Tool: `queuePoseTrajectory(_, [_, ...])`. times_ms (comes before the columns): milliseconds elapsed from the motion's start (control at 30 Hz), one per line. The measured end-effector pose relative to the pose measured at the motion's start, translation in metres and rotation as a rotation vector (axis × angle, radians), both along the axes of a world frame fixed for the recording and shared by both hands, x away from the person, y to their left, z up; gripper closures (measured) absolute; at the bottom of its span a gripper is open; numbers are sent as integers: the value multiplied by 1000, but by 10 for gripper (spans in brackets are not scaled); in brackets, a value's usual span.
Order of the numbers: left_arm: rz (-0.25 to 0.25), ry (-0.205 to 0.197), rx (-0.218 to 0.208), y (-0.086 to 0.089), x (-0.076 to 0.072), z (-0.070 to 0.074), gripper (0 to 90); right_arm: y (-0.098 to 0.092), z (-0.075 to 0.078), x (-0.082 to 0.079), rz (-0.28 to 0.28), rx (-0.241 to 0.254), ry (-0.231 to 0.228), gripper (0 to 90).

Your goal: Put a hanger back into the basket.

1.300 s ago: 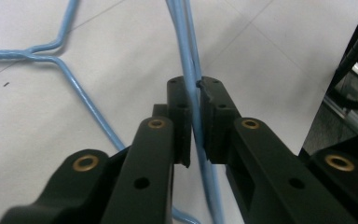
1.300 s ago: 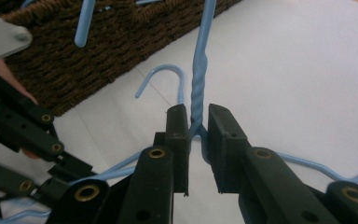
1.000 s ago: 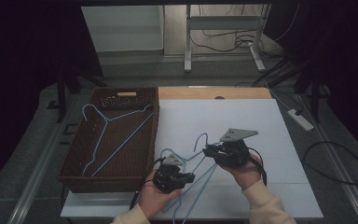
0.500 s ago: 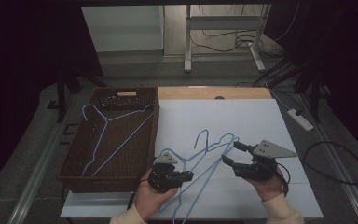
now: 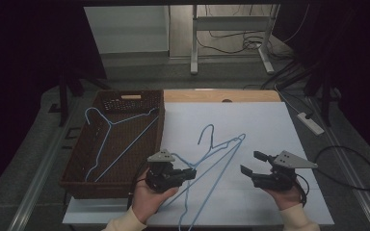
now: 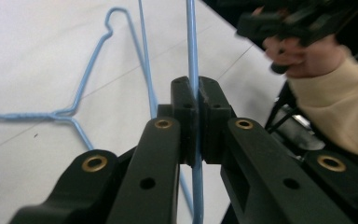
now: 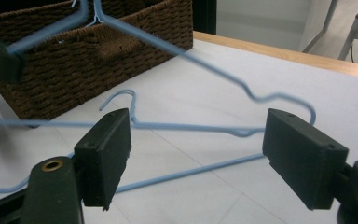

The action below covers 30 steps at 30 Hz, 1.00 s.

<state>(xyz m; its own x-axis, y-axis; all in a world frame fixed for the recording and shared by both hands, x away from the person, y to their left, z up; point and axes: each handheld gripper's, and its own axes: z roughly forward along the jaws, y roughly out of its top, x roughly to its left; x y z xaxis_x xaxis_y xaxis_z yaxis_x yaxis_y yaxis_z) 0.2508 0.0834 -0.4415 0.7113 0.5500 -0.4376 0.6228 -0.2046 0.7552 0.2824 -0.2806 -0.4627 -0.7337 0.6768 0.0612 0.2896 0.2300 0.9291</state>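
While no writing is readable, left claw [image 5: 189, 174] pinches a blue hanger [image 5: 217, 156]; right claw [image 5: 253, 162], just opening, stands empty.

the wire hangers [image 5: 220, 153] are light blue, the woven basket [image 5: 79, 169] is dark brown, the table [image 5: 250, 120] is white, both grippers black.

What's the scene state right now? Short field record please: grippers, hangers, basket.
left gripper: shut on the wire of a blue hanger
right gripper: open, nothing between the jaws, which have just been opening
hangers on sheet: two, blue wire, overlapping, hooks pointing away from the person
basket: brown wicker, left of the white sheet
hanger in basket: blue, lying across the basket
table cover: white sheet
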Motion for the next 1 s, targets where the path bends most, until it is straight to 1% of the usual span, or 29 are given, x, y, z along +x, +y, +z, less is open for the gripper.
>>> queuePoseTrajectory(167, [18,-31,-38,18,1,18,866,-2,-2,1,-7,-19,23,235])
queuePoseTrajectory(233, [28,-49,-45,28,1,27,866,-3,-4,2,-5,-26,29,235])
queuePoseTrajectory(333, [49,-75,-42,43,2,37,866,-4,-6,4,-7,-38,34,235])
queuePoseTrajectory(433, [78,-88,-31,56,3,42,866,-4,-9,5,-11,-64,36,231])
queuePoseTrajectory(467, [92,-93,-30,63,4,45,866,-4,-10,6,-13,-72,38,231])
queuePoseTrajectory(533, [106,-101,-33,72,4,48,867,-5,-12,7,-22,-77,48,231])
queuePoseTrajectory(567, [121,-106,-33,79,4,50,867,-5,-13,7,-24,-77,49,231])
queuePoseTrajectory(633, [132,-111,-35,90,5,53,866,-7,-13,8,-31,-72,51,231])
queuePoseTrajectory(667, [132,-111,-35,90,5,53,867,-7,-13,8,-34,-71,52,231])
queuePoseTrajectory(700, [144,-118,-37,99,4,55,867,-8,-14,8,-36,-72,53,231])
queuePoseTrajectory(800, [171,-129,-41,114,5,57,866,-7,-14,9,-36,-82,54,231])
queuePoseTrajectory(900, [197,-148,-31,127,5,58,867,-6,-15,9,-33,-89,54,231])
queuePoseTrajectory(1000, [215,-158,-26,137,6,59,867,-5,-16,9,-32,-97,54,231])
